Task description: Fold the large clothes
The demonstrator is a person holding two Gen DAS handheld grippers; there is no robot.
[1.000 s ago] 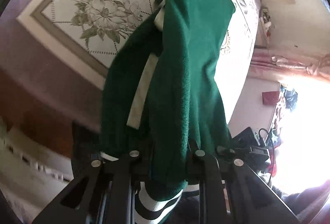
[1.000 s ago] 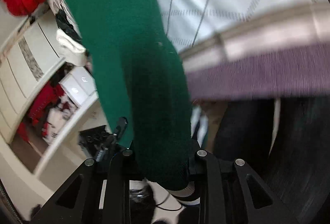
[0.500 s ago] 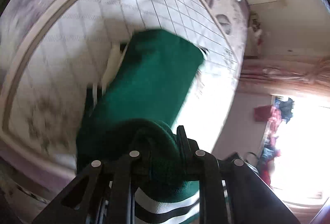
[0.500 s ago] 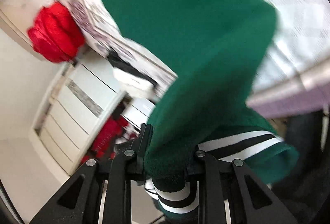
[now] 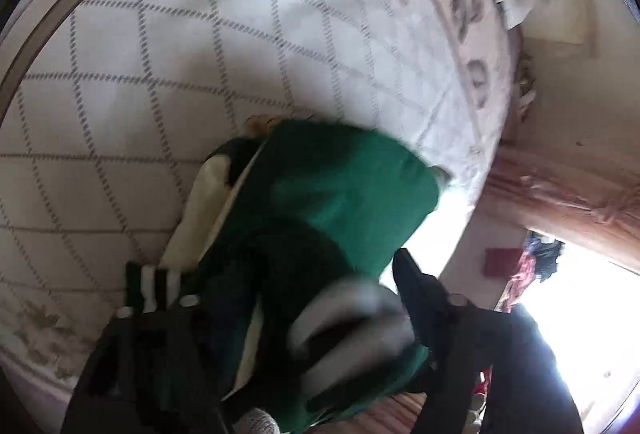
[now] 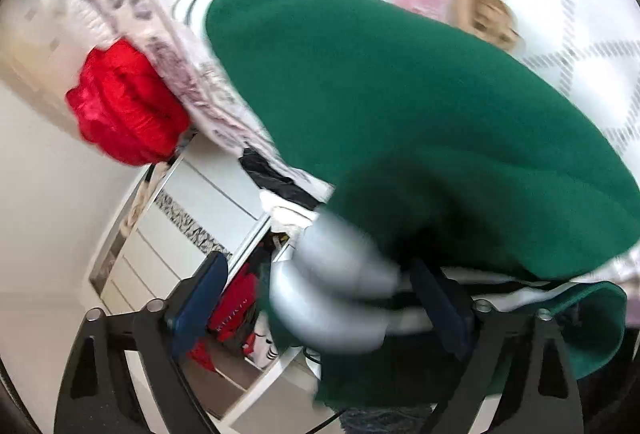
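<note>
opening wide, the left gripper [image 5: 296,298] has the striped hem of the green jacket [image 5: 340,194] loose between its jaws, not pinched. the right gripper [image 6: 320,290] is opening too, with the jacket's blurred striped cuff [image 6: 340,286] between its blue pads [image 6: 204,286], free of them. the jacket lies bunched on the quilted bedspread [image 5: 200,54]. a red garment [image 6: 124,102] sits at the bed's far edge.

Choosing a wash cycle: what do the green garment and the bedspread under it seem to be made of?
The green garment looks like matte fleece or brushed knit, going by its fuzzy nap, with ribbed striped trim. The bedspread looks like smooth printed woven cloth, possibly quilted along its lattice lines; blur leaves that open.
</note>
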